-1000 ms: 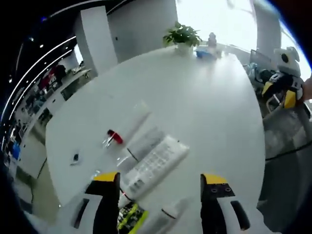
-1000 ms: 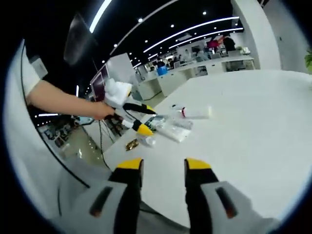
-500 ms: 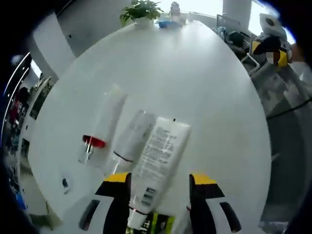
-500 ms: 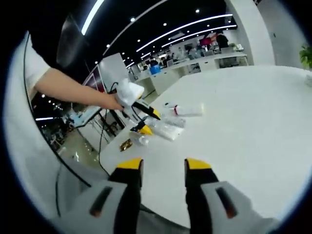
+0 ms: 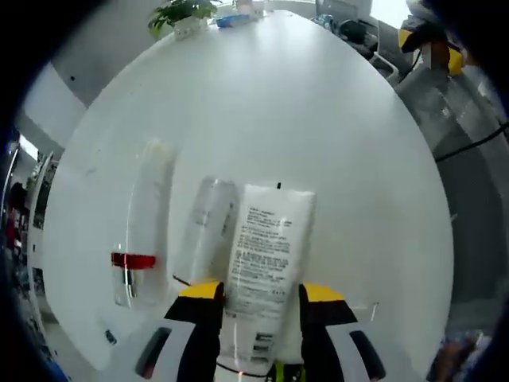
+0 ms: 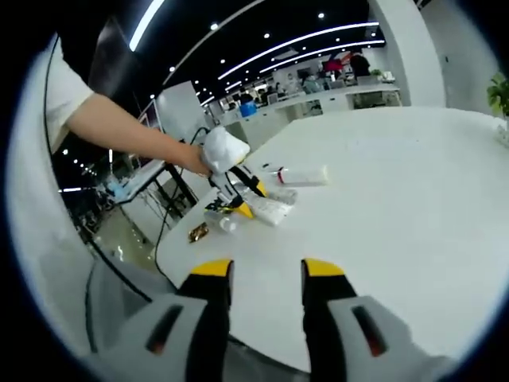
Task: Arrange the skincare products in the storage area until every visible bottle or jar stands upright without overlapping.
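A flat white tube (image 5: 268,248) with printed text lies on the round white table (image 5: 318,119). My left gripper (image 5: 261,293) has a jaw against each side of the tube's lower end and is shut on it. Beside it lie a translucent bottle (image 5: 205,229) and a clear tube with a red band (image 5: 134,239), both on their sides. In the right gripper view, a person's hand holds the left gripper (image 6: 235,199) down on the lying products (image 6: 269,208). My right gripper (image 6: 266,274) hovers open and empty over the table's near edge, well away from them.
A potted plant (image 5: 181,11) stands at the table's far edge. A small dark item (image 5: 107,336) lies near the left rim and a yellow-green packet (image 5: 280,371) lies under the gripper. The right gripper (image 5: 425,38) shows beyond the table edge. Office desks lie behind.
My left gripper has moved forward and down over the white tube, and its jaws have narrowed onto the tube's sides. The right gripper has stayed about where it was.
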Demonstrator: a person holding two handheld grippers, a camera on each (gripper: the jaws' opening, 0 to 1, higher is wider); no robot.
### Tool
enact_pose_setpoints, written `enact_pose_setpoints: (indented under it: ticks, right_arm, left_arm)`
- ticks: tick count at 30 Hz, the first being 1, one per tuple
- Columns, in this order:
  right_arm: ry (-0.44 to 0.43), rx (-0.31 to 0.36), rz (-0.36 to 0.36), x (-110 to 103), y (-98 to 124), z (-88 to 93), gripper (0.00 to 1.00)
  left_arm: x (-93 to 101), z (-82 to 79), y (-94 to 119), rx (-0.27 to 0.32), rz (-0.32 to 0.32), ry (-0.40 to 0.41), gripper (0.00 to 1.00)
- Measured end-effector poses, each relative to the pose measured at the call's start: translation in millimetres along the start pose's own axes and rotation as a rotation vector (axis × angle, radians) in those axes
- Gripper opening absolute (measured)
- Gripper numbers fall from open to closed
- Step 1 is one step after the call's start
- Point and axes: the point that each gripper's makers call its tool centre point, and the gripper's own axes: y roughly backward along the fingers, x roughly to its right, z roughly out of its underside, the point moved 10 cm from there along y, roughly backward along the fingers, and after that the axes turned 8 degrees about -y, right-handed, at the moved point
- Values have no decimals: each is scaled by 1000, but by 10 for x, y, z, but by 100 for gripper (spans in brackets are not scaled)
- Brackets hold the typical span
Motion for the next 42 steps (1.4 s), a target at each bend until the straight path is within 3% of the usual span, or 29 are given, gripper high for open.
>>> enact_pose_setpoints:
  ticks: [7, 17, 18, 24, 26, 28, 32, 38, 39, 42]
  right_arm:
    - [11, -8, 9, -15, -20, 4, 35]
    - [44, 1, 18, -25, -8, -7, 35]
    - [49, 2, 14, -33, -8, -7, 35]
    - [64, 8, 8, -50, -10, -17, 35]
    - [66, 19, 0, -57, -4, -30, 35]
    - [65, 31, -8, -63, 4, -41, 35]
    - [57, 37, -23, -69, 7, -46, 35]
    - [44, 52, -45, -89, 17, -60, 35]
    - [44, 61, -61, -110, 28, -65, 36]
    - [46, 68, -83, -138, 10, -77, 36]
  left_arm:
    - [-24, 3, -14, -6, 44, -21, 34]
    - [46, -28, -1, -25, 13, -89, 28]
    - [78, -47, 10, -26, 44, -94, 28]
    - [131, -110, 69, -3, 42, -96, 27]
    - [175, -248, 183, 50, 39, -52, 27]
    - [194, -317, 234, 65, 36, -52, 27]
    - [278, -535, 411, 186, 1, -1, 27]
    - [420, -696, 598, 287, -31, 66, 27]
    - [514, -751, 686, 342, -48, 116, 27]
    - [610, -790, 751, 365, -61, 131, 27]
